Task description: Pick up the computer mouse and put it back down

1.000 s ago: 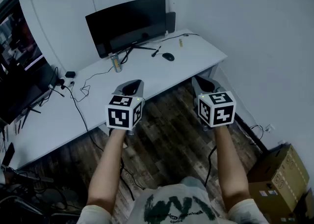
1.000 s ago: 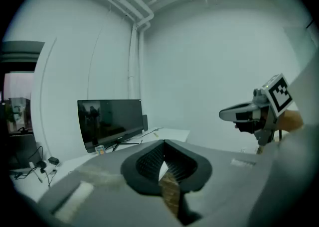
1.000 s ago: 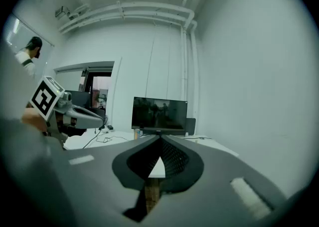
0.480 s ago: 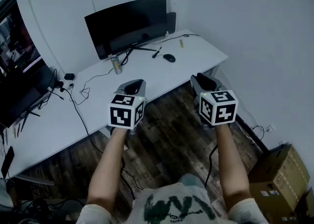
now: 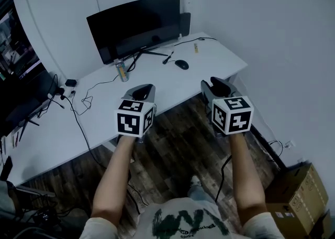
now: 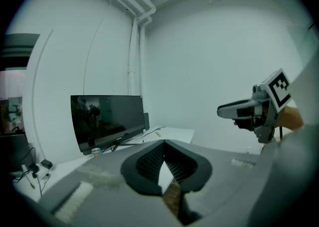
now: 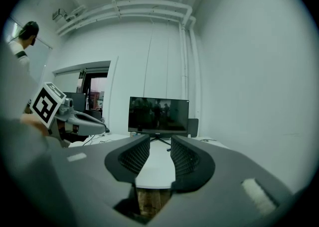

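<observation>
At the near edge of the white table, in the head view, we hold both grippers level and side by side, our arms over the dark wooden floor. The left gripper has its jaws together. The right gripper shows a narrow gap. The computer mouse lies on the table toward its far right corner, in front of the black monitor and well apart from both grippers. A can stands near the monitor's foot, and cables trail across the table's left part. A cardboard box sits on the floor at the lower right, against plain pale walls.

From the left gripper view, we see the jaw tips meeting with nothing between them. The monitor stands beyond on the table, and the right gripper juts in from the right.

From the right gripper view, we see jaws that have just been opening, now narrowly apart and empty. Bare tabletop shows through the gap, with the monitor straight ahead. White pipes run along the ceiling and down the room's corner. We cannot make out the mouse here.
</observation>
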### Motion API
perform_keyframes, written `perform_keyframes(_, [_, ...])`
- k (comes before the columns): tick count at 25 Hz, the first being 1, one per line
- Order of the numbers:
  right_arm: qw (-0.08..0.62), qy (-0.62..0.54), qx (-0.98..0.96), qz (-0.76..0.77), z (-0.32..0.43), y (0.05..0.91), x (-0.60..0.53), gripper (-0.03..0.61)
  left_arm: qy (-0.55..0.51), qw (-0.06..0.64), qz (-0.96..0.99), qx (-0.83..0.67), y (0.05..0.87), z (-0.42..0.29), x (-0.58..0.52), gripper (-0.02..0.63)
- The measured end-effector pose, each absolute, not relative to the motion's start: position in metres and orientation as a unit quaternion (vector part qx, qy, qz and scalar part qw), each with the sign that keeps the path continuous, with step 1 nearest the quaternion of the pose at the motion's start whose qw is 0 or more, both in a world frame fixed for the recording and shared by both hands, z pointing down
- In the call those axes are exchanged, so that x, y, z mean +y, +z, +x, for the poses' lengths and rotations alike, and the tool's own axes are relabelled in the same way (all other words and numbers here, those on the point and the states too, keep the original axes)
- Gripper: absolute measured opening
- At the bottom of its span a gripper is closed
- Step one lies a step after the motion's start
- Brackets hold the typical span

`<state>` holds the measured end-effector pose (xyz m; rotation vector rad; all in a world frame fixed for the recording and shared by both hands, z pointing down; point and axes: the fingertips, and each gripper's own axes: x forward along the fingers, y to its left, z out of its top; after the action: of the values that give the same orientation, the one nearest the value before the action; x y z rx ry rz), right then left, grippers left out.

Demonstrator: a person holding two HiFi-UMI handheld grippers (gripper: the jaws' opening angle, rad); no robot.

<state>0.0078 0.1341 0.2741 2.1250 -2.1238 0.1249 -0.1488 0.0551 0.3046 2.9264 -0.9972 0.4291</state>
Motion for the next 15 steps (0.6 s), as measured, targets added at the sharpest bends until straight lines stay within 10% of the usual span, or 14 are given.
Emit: perform_keyframes(15, [0.080,0.038,-0.750,0.655,0.114,0.279,0.002,0.140,0.153,0.029,0.905,-0.395,0.312,-0.060,-0.058,0.003])
